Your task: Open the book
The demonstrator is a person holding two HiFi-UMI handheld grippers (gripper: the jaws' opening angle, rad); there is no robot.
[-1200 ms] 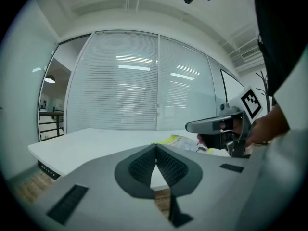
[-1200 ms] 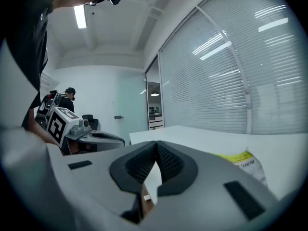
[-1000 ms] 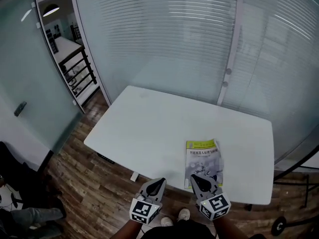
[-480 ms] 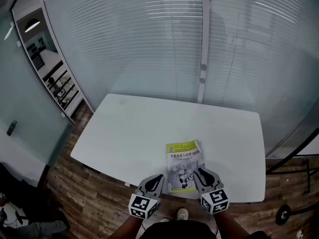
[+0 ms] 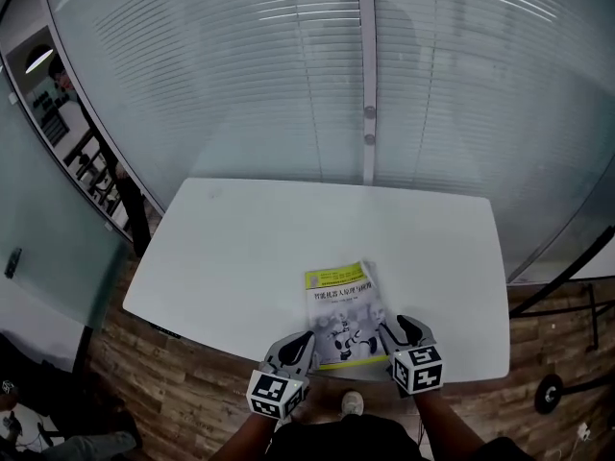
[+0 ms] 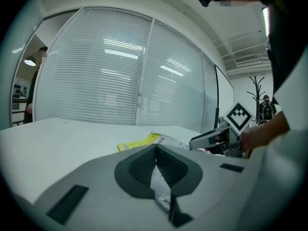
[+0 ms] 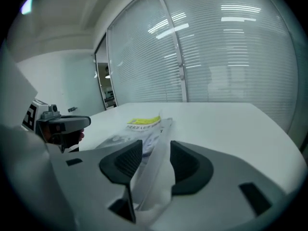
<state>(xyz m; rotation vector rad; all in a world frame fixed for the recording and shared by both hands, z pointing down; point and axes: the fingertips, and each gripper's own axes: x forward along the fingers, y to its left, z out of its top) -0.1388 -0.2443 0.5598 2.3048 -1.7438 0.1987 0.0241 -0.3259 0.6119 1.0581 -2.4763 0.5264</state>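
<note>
A closed book (image 5: 340, 307) with a yellow band on its cover lies near the front edge of the white table (image 5: 240, 248). My left gripper (image 5: 304, 339) sits at the book's near left corner, its jaws shut with the pads meeting at the tips (image 6: 156, 147). My right gripper (image 5: 394, 327) is at the book's near right edge. Its jaws are opening, and the book's long edge (image 7: 159, 138) runs between the pads without being pressed. From the left gripper view the book (image 6: 139, 142) lies ahead, with the right gripper (image 6: 208, 138) beyond it.
A glass wall with blinds (image 5: 365, 65) runs behind the table. Wooden floor (image 5: 173, 382) lies below the front edge. A coat stand (image 6: 255, 88) stands at the right, and a person (image 6: 32, 97) is beyond the glass at the left.
Both grippers moved forward and down to the book's near edge. The right gripper's jaws went from shut to open around the book's edge.
</note>
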